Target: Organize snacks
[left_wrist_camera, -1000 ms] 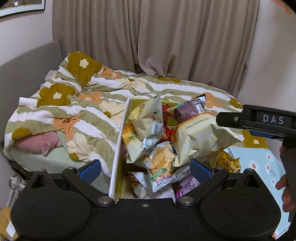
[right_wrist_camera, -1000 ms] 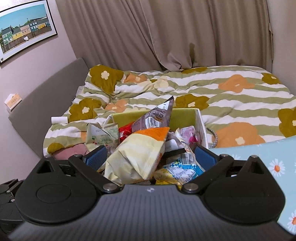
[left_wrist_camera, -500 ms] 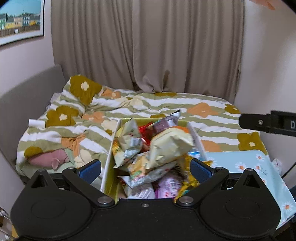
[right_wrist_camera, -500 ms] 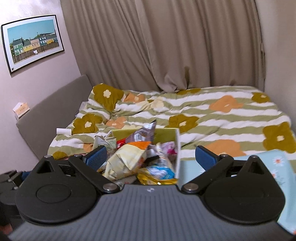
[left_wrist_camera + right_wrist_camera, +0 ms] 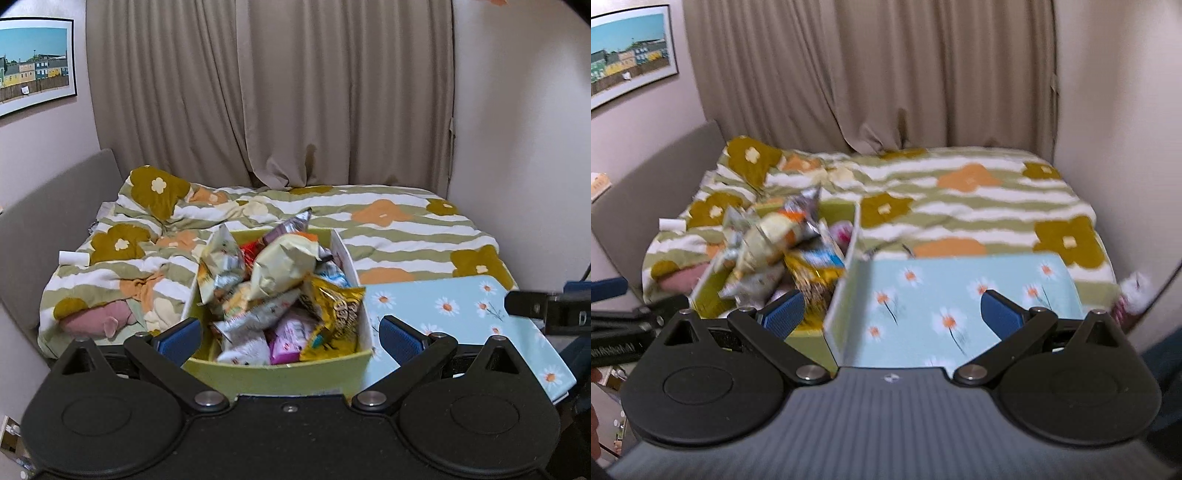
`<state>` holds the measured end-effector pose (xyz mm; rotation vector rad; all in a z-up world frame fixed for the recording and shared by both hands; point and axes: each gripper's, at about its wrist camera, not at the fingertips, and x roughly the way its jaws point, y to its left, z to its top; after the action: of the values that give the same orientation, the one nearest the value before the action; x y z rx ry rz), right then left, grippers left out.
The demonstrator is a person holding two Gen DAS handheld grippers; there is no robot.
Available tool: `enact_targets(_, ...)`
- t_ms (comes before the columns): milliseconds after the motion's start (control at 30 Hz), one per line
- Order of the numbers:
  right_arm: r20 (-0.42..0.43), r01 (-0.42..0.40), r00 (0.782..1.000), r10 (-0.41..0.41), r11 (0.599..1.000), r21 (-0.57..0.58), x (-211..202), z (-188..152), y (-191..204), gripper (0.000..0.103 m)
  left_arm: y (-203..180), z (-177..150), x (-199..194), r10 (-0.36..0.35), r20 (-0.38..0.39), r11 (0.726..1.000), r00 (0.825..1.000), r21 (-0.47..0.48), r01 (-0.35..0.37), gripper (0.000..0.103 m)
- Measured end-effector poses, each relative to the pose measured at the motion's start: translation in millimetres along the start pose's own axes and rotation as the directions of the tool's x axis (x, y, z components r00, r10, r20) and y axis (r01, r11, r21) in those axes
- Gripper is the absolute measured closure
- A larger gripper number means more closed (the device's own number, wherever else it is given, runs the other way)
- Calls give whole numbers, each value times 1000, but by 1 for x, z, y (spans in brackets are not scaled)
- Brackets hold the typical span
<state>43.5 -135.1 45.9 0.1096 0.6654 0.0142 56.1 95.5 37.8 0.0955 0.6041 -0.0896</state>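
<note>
Both the left claw [image 5: 290,336] and the right claw [image 5: 892,308] gape wide, holding nothing. The heaped crinkly snack packets [image 5: 280,288] overfill the yellow-green cardboard box [image 5: 273,373] on the bed, left of the daisy-print blue board [image 5: 454,310] (box's footing unseen). A careless pull could spill the top packets.

Dim, warm indoor light, soft shadows, fisheye bending at the edges, right wrist view motion-blurred.
</note>
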Motion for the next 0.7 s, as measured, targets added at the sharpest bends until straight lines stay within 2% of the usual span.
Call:
enact_targets(100, -20, 35, 999, -35, 999, -14, -4, -16, -6, 0, -7, -9, -4, -3, 1, 1000, 1000, 6, 3, 0)
enact_targets(333, -49, 52, 997, -53, 999, -14, -9, -32, -18, 0, -22, -23, -7, -22, -6, 1000, 1000, 10, 22, 0)
enact_targets(700, -50, 60, 997, -60, 998, -12, -8, -32, -23, 0, -30, -21, -4, -25, -3, 1000, 1000, 15, 25, 0)
